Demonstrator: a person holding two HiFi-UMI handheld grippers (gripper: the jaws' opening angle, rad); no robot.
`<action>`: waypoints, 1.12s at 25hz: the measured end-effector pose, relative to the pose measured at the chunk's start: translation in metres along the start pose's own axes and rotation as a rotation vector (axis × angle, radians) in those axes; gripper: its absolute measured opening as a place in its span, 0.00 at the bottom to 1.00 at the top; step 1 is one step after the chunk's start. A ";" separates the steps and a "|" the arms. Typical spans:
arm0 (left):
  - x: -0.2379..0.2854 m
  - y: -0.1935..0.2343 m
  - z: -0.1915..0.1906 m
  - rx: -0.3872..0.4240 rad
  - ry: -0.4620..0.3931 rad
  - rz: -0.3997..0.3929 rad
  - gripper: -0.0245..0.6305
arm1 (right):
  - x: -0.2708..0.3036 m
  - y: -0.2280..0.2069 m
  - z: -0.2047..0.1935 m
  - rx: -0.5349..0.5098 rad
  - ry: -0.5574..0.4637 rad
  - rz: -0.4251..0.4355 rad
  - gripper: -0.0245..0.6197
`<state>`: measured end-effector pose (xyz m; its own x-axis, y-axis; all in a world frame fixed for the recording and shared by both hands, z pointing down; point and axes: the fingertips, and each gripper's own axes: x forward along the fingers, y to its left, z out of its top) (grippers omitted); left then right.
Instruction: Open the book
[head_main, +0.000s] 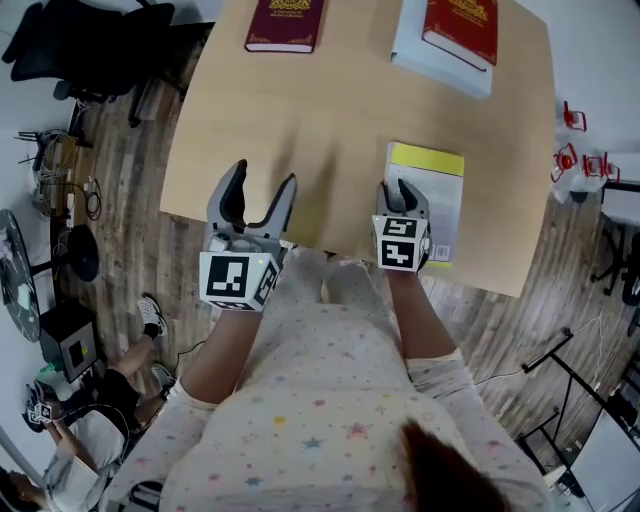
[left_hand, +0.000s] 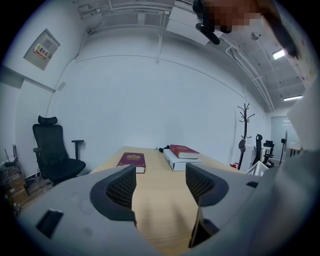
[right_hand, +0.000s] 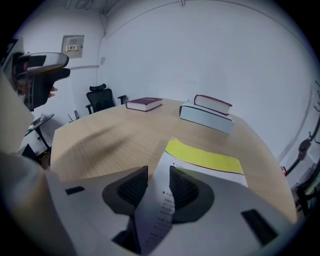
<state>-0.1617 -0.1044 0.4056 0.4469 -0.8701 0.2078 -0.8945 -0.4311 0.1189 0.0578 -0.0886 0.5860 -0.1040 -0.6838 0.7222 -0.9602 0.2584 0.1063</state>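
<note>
Presently, at the near edge of the book (head_main: 443, 200), the right hand-held gripper (head_main: 401, 192) is pinching the cover (right_hand: 158, 202). In the right gripper view its two jaws are closing on that thin white printed sheet, which is curling up between them and away from the yellow-banded page beneath. I cannot tell whether it is gripping the cover alone or a few leaves with it. The book itself is lying flat on the table (head_main: 330, 100), close to the edge nearest the person.

Left of the book and apart from it, the left hand-held gripper (head_main: 264, 180) is hovering over bare wood. Its jaws are standing wide apart with nothing between them.

Beyond the book, at the table's far side, a red book (head_main: 462, 28) is resting on a pale thick volume (head_main: 418, 55). Further left of those, a maroon book (head_main: 285, 22) is lying alone.

The main risk, as I judge it, is that nothing is pinning the book down. If the right hand-held gripper swings the cover over, the whole book may be dragged or lifted, perhaps off the near edge. A sideways pull could also crease or tear the thin sheet, or let it slip from the jaws.
</note>
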 end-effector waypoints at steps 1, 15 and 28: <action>0.000 0.000 0.001 0.001 0.000 -0.001 0.48 | -0.002 -0.001 0.001 -0.001 -0.003 -0.001 0.25; -0.002 0.001 0.010 0.006 -0.007 -0.007 0.47 | -0.022 -0.009 0.015 0.064 -0.040 0.014 0.08; 0.006 0.007 0.028 0.026 -0.031 -0.055 0.47 | -0.028 -0.014 0.018 0.099 -0.044 -0.004 0.07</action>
<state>-0.1658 -0.1192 0.3800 0.4954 -0.8515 0.1719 -0.8686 -0.4845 0.1036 0.0693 -0.0853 0.5524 -0.1097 -0.7147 0.6908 -0.9813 0.1884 0.0391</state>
